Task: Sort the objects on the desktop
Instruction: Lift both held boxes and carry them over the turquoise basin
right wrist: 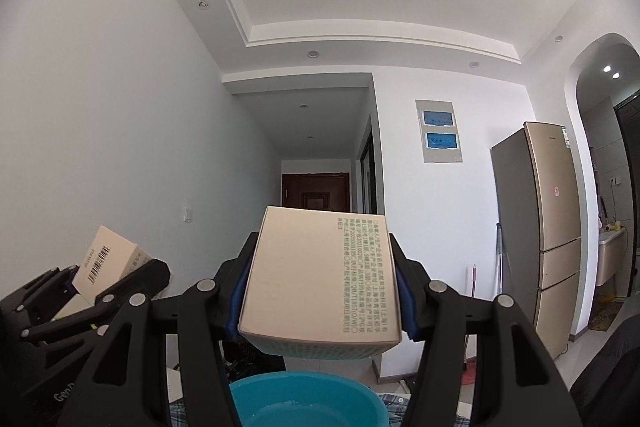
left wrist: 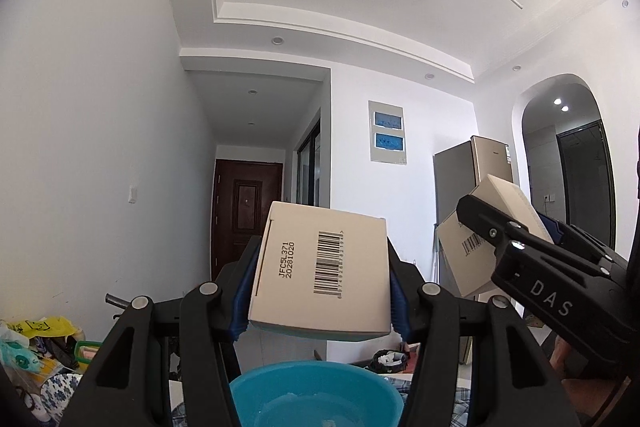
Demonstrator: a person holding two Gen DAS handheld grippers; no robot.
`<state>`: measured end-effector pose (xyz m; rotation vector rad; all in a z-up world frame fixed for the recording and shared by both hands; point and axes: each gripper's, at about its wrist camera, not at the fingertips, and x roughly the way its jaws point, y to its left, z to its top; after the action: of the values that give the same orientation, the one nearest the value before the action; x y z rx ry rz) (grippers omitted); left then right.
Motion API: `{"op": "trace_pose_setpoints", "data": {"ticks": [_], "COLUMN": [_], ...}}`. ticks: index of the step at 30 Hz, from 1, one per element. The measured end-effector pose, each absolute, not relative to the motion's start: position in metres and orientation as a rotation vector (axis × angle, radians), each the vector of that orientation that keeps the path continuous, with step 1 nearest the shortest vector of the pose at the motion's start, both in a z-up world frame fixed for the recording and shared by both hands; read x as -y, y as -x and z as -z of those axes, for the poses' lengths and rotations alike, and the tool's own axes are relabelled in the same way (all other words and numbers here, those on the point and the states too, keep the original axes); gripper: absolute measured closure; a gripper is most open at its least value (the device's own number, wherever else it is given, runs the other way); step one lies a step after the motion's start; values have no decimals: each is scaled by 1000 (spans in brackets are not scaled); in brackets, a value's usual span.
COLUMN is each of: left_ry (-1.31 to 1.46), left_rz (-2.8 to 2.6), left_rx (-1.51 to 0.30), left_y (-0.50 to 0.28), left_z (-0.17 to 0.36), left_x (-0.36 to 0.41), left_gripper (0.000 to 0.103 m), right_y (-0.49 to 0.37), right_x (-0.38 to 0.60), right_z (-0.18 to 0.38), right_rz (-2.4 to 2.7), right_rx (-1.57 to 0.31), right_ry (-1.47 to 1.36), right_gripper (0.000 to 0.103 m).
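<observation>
Two beige boxes and one blue basin (left wrist: 316,393) are recorded. The barcoded box (left wrist: 320,269) is clamped between the pads of the left gripper (left wrist: 320,267), above the basin. The text-printed box (right wrist: 322,277) is clamped likewise in the right gripper (right wrist: 322,277), also above the basin. Bagged clutter left of the basin is shown in the left view only — a tall fridge (right wrist: 540,227) is fully seen in the right view. Both grippers are tilted slightly upward.

1. Left gripper (left wrist: 322,291): raised, pointing slightly above level; blue pads clamped on both sides of a cream box (left wrist: 322,267).
2. Right gripper (right wrist: 320,291): raised alongside, similarly tilted upward; jaws clamped on a second box (right wrist: 320,275), the two grippers apart.
</observation>
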<state>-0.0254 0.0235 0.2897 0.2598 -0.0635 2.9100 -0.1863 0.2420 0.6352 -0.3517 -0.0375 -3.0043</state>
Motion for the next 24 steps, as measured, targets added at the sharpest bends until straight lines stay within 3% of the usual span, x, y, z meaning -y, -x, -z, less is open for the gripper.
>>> {"op": "trace_pose_setpoints", "data": {"ticks": [6,12,24], "left_ry": [-248,-308,-323], "left_rz": [-2897,-2912,-2937], "left_rx": [134,45,37], "left_y": [49,45,54], "left_z": [-283,-272,-245], "left_x": [-16,-18,-20], "left_gripper": [46,46,46], "right_y": [192,194,227], "right_x": [-237,-230,-231], "right_z": [-630,-618,-594], "right_rz": [3048,3015,3026], "right_rx": [-16,-8,4], "right_ry": [381,395,277], "right_gripper": [47,47,47]}}
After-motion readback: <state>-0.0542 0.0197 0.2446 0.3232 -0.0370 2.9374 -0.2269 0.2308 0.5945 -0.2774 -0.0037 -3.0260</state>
